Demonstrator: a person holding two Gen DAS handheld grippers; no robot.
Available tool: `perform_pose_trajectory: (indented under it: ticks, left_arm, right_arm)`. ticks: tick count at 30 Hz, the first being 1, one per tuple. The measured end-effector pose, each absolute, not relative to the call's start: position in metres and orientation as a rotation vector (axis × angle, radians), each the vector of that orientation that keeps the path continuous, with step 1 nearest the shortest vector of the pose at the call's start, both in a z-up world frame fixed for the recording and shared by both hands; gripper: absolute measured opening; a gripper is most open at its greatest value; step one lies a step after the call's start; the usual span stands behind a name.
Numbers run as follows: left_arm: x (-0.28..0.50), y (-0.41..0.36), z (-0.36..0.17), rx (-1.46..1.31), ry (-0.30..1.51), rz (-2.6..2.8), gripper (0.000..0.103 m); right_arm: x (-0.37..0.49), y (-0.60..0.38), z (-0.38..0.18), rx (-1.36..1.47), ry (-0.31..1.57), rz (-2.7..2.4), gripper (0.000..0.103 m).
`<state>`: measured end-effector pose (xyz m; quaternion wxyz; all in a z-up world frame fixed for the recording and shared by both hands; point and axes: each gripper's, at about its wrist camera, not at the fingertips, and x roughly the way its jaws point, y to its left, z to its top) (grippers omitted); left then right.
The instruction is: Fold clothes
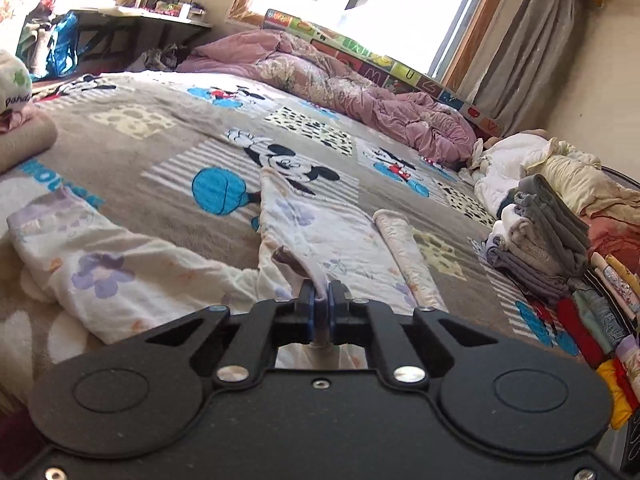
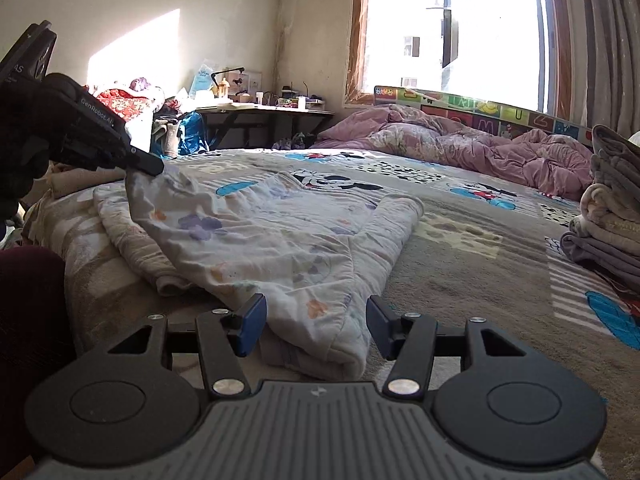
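A white floral garment [image 2: 264,236] lies spread on the bed, long sleeves out to the sides. It also shows in the left wrist view [image 1: 132,264]. My left gripper [image 1: 322,296] is shut on an edge of the garment and lifts it a little; it shows at the far left in the right wrist view [image 2: 148,168]. My right gripper [image 2: 316,324] is open, its blue pads [image 2: 252,322] on either side of the garment's near folded corner, low over the bed.
The bed has a grey Mickey Mouse blanket [image 1: 168,148]. A stack of folded clothes [image 1: 540,240] stands at the right edge, also in the right wrist view [image 2: 608,216]. A pink quilt [image 2: 460,140] lies along the window side. A cluttered desk [image 2: 260,110] stands behind.
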<state>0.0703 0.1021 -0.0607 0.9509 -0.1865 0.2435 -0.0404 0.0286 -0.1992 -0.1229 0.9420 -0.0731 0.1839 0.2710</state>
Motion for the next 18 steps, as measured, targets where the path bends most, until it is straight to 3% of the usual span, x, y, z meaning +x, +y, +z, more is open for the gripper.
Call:
perform_pose_trajectory:
  ticks: [3,7,9,11,13,16,18]
  left_arm:
    - [0.092,0.102,-0.073,-0.3,0.533,-0.063,0.003]
    - [0.123,0.109,-0.117,-0.273,0.664,-0.013,0.003]
    - [0.118,0.115,-0.121,-0.308,0.631,-0.022,0.005]
    - [0.103,0.122,-0.113,-0.374,0.573,0.004,0.015]
    - [0.089,0.128,-0.106,-0.44,0.531,0.025,0.04]
    - [0.073,0.136,-0.097,-0.54,0.523,0.05,0.046]
    - [0.064,0.139,-0.1,-0.634,0.542,0.037,0.046]
  right_arm:
    - [0.034,-0.191,-0.136,-0.186,0.47,0.62,0.058]
    - [0.027,-0.176,-0.137,-0.291,0.463,0.61,0.06]
    - [0.023,-0.176,-0.135,-0.305,0.438,0.593,0.058]
    - [0.02,-0.179,-0.13,-0.296,0.397,0.572,0.058]
    - [0.025,-0.176,-0.135,-0.299,0.413,0.595,0.059]
    - [0.032,-0.17,-0.142,-0.312,0.439,0.628,0.068]
    - [0.031,-0.164,-0.143,-0.354,0.444,0.623,0.069]
